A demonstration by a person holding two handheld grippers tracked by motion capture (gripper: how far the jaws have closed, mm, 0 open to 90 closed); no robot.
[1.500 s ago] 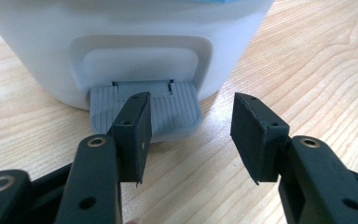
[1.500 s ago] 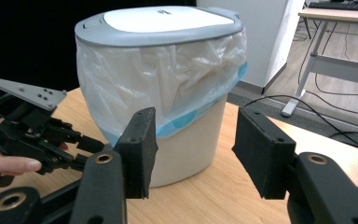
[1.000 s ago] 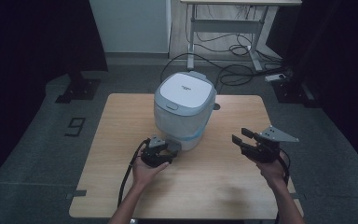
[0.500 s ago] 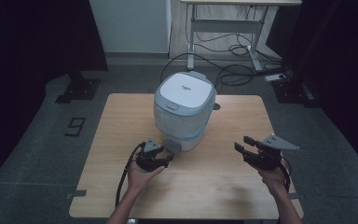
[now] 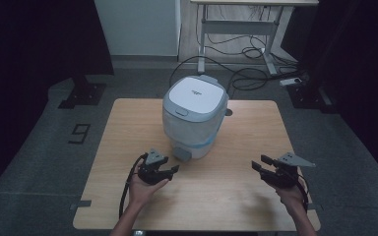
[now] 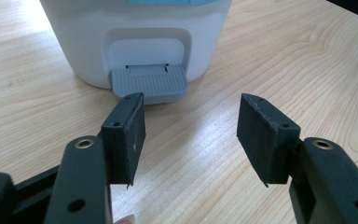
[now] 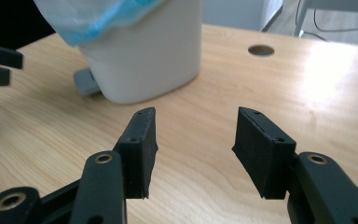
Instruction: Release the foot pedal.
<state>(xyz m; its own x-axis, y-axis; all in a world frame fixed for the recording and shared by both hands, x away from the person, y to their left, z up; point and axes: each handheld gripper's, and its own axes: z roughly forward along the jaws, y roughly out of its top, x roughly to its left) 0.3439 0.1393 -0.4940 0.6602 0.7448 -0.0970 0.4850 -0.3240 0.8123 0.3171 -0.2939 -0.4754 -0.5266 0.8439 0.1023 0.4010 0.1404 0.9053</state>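
As the worktop is read from its left edge to its right, the entries run so:

Worktop: pale wooden rectangular worktop (image 5: 128,123), with a round cable hole (image 7: 261,50) near the far edge.

Left claw: black two-jaw left claw (image 5: 170,171), held low over the near-left part of the worktop and pointed at the bin's base. Jaws stand well apart with nothing between them; in the left gripper view one jaw tip sits just in front of the pedal.

Bin: white and pale grey plastic pedal bin with a rounded square lid (image 5: 195,115), upright at the middle of the worktop, a clear liner with a blue band (image 7: 98,18) hanging over its rim.

Pedal: small ribbed grey plastic foot pedal (image 6: 150,84), set in a recess at the bin's near foot, just above the wood.

Handling: judged light and hollow, stiff-walled, smooth and likely to slide or tip if pushed high. The ribbed pedal is the best purchase; press it downward. The liner is soft and offers no grip.

Right claw: black two-jaw right claw (image 5: 262,168), near-right, well apart from the bin. Jaws parted, empty.
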